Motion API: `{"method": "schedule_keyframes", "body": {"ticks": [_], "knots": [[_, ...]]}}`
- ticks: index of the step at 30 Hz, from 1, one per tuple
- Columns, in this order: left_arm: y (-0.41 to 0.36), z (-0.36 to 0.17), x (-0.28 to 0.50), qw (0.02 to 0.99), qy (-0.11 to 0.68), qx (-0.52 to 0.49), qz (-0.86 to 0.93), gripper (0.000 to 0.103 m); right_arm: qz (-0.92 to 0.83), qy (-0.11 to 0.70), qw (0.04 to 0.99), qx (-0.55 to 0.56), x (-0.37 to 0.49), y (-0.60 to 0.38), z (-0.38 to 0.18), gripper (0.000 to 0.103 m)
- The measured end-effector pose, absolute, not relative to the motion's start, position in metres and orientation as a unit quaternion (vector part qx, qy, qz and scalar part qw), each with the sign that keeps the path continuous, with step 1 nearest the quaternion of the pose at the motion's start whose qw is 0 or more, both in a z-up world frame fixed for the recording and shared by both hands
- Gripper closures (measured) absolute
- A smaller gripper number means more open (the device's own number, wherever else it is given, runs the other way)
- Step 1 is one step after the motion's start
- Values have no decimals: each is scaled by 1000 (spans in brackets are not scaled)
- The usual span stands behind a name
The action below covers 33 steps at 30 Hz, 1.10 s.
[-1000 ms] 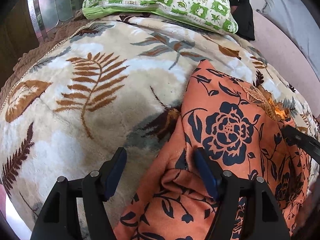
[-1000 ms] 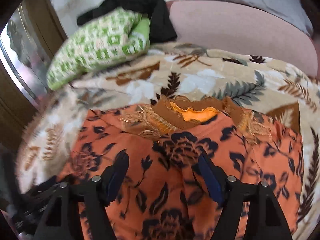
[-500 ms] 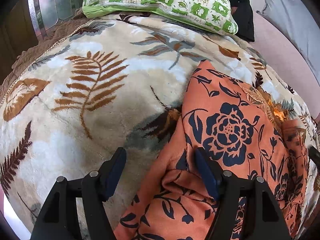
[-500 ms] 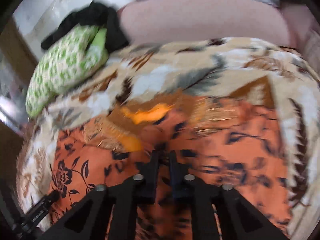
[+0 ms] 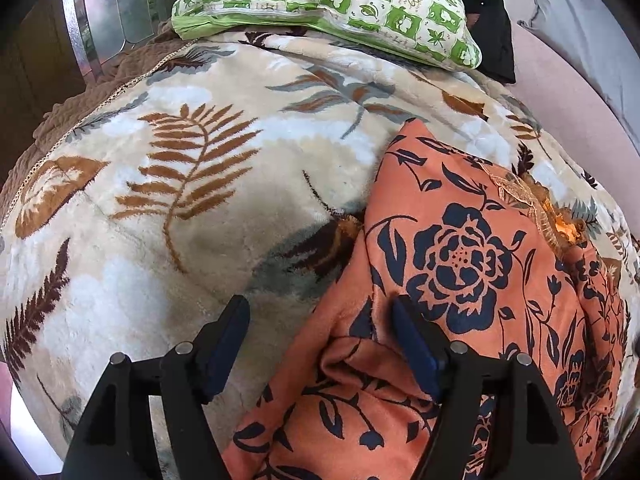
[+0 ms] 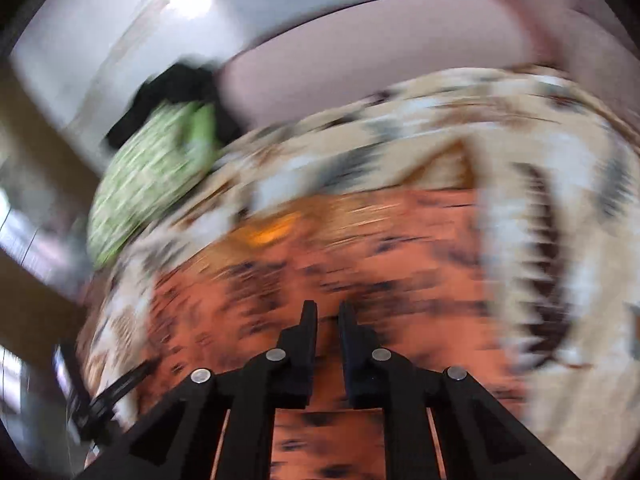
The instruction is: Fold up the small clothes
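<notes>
As the left wrist view is sharp and the right one smeared: the finer details below come from the left.
Far left: a patterned glass panel (image 5: 108, 12) in a dark wood frame, behind the bed's edge.
Blanket (image 5: 180, 200): cream plush with brown fern leaves and grey-blue patches, spread wide and lying under everything else.
Pillow (image 5: 340, 0): green and white checks, at the far end of the blanket, with a black cloth (image 5: 488, 12) heaped just beside it on the right.
Left gripper (image 5: 320, 308): jaws wide apart and gripping nothing. Its left finger is over bare blanket, its right finger over the cloth, so it straddles the garment's left edge.
Orange garment (image 5: 460, 260): dark blue flowers on orange, lying flat on the right part of the blanket. Its gold-embroidered neckline is towards the far right, and a loose fold sits near the left gripper's right finger.
Right gripper (image 6: 328, 308): jaws drawn almost together, with only a slit between them. Orange cloth (image 6: 400, 248) shows in that slit and close beneath the arms, so it appears nipped on the garment, though blur hides the exact hold.
Far right: a pink surface (image 5: 560, 92) beyond the blanket.
</notes>
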<state>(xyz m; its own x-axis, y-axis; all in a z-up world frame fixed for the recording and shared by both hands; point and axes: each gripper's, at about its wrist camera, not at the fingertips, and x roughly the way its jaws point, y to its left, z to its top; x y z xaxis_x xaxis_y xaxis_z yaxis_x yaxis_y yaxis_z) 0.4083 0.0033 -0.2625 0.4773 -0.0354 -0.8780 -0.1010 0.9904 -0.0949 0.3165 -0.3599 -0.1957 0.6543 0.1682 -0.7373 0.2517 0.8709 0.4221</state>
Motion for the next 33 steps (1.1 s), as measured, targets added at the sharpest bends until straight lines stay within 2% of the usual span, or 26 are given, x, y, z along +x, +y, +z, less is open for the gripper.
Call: {"method": "schedule_keyframes", "body": {"ticks": [4,8,9,11,12,13,15,18,21,23,24,27,33], "knots": [[5,-263,410,854,514,-71,14,27,27,448,871,200,355,-295,-205,90],[6,-262,412,852,518,-73,11,27,16,448,873,194,377,-280,-215,90],[6,-262,412,852,519,-74,10,27,9,448,875,186,381,-278,-216,86],[6,-262,412,851,520,-75,7,27,4,453,876,164,389,-270,-219,61],[6,-262,412,851,520,-75,7,27,7,455,876,159,392,-267,-220,28],[6,-263,412,851,521,-75,6,27,10,454,876,160,396,-265,-220,23],[6,-263,413,850,521,-74,5,27,4,449,879,162,403,-263,-221,23],[6,-262,412,850,521,-74,3,27,-42,438,888,134,410,-264,-221,25],[6,-262,412,850,522,-75,2,27,-61,475,870,119,421,-264,-234,37],[6,-262,412,850,522,-74,2,27,-72,496,860,97,428,-261,-244,52],[6,-263,412,850,522,-74,2,27,-83,495,860,95,430,-262,-246,69],[6,-263,412,849,523,-74,0,27,-96,490,857,123,429,-274,-249,86],[4,-263,412,851,520,-72,4,26,-102,426,878,191,380,-320,-217,88]]}}
